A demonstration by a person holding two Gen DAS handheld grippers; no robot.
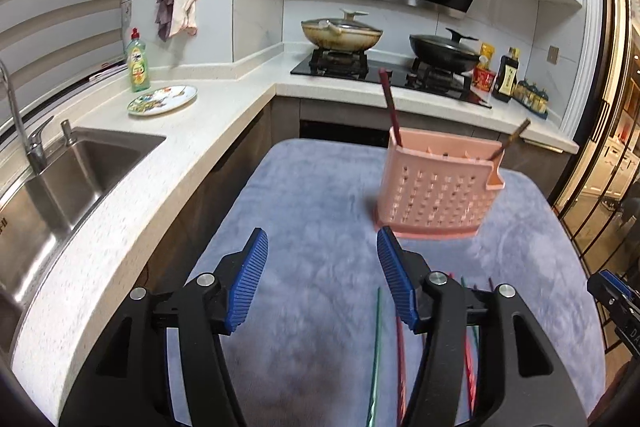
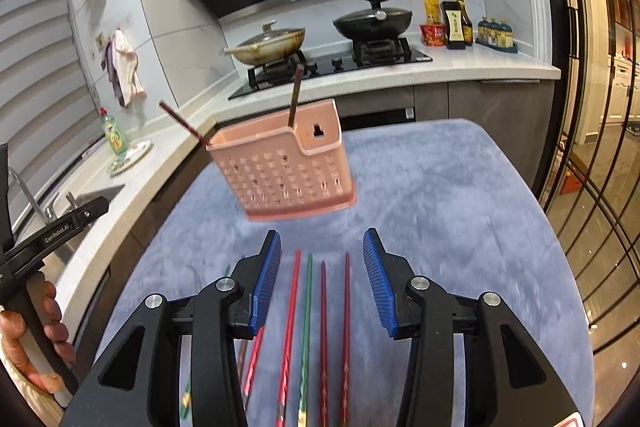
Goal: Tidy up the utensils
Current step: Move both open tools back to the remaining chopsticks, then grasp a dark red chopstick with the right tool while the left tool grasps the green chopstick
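A pink perforated utensil holder stands on a blue-grey cloth. Two dark chopsticks lean in it, one at each end. Several red and green chopsticks lie side by side on the cloth in front of the holder. My right gripper is open and empty just above them. My left gripper is open and empty over the cloth, left of the chopsticks.
A steel sink and white counter run along the left, with a plate and dish soap bottle. A hob with two lidded pans and sauce bottles is behind. A glass door is at the right.
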